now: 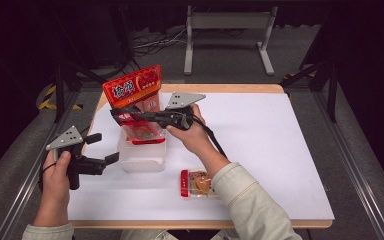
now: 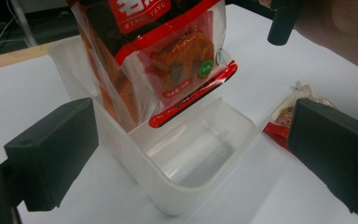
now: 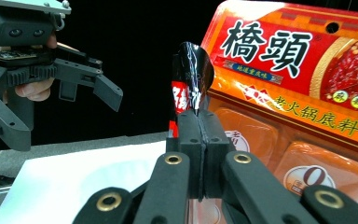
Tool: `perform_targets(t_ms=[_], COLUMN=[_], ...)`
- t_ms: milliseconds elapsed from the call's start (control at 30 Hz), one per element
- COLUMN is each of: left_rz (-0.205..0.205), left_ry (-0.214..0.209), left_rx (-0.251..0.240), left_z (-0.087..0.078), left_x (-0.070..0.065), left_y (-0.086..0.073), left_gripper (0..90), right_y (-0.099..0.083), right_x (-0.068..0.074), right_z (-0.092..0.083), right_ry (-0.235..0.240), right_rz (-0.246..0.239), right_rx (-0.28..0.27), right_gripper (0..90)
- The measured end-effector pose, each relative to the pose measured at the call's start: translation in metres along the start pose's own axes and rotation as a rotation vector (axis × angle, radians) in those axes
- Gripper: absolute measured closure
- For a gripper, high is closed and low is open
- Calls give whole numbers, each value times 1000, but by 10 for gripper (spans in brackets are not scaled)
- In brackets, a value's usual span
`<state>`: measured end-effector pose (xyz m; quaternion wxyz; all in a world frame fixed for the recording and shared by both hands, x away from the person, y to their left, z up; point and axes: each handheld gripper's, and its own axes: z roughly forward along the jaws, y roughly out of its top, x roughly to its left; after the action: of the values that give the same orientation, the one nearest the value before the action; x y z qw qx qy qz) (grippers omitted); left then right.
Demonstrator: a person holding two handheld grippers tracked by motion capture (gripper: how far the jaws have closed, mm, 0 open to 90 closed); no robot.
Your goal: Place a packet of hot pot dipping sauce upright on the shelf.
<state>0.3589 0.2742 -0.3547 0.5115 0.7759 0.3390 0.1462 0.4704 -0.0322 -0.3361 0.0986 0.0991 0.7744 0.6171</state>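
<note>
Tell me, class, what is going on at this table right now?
A person works with two hand-held grippers. The right gripper is shut on the top edge of a red snack pouch, holding it over a clear plastic bin. A larger orange hotpot-base packet already stands in that bin. The left gripper waits open beside the bin, holding nothing. One more small pouch lies on the white table near the right forearm.

Right gripper [image 3: 199, 140] jaws pinching red snack bag [image 3: 192, 79], orange packet [image 3: 298, 93] behind
</note>
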Motion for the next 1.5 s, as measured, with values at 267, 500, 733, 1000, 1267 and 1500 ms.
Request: perform_targets(t_ms=[267, 500, 733, 1000, 1267, 1500], left_rz=[5, 5, 3, -2, 1, -1], left_ry=[1, -3, -2, -6, -4, -8], left_rx=[-2, 1, -2, 0, 3, 2], left_z=[0, 0, 0, 2, 2, 4], left_x=[1, 1, 2, 2, 3, 2], left_y=[0, -1, 0, -1, 0, 1], left_gripper=[28, 28, 28, 28, 27, 28], right_y=[-5, -9, -14, -20, -32, -37], right_x=[2, 4, 6, 7, 6, 4], right_z=[9, 17, 21, 25, 24, 18], right_ry=[4, 12, 21, 33, 36, 37], right_rz=[7, -1, 0, 7, 24, 38], right_rx=[5, 13, 28, 50, 71, 73], right_gripper=[900, 900, 900, 899, 894, 885])
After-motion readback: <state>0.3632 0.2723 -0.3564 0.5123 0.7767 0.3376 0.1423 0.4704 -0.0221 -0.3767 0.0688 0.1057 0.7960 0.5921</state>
